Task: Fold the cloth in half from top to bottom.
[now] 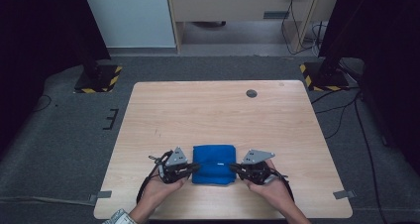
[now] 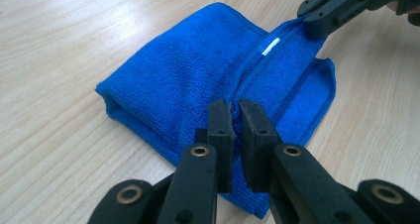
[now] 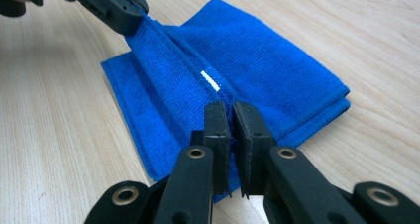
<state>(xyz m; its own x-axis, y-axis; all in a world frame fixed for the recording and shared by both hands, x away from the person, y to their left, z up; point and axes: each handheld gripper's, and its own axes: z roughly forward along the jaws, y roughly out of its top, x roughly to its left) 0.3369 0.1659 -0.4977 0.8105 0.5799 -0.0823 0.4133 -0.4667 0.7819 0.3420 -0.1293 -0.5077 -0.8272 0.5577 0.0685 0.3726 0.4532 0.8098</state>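
Folded blue cloth [image 1: 213,163] near table edge

Black left gripper [image 1: 194,169]; grey three-cornered plate; brass-ringed rivets; trailing cable.

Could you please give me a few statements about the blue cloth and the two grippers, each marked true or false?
1. The blue microfibre cloth lies folded on the wooden table. True.
2. The left gripper has its jaws spread wide, clear of the cloth. False: they are shut on a raised edge of it.
3. The right gripper pinches the same raised edge from the opposite side. True.
4. The cloth sits at the table's far edge. False: it is near the person's edge.
5. A small white tag shows on the cloth. True.
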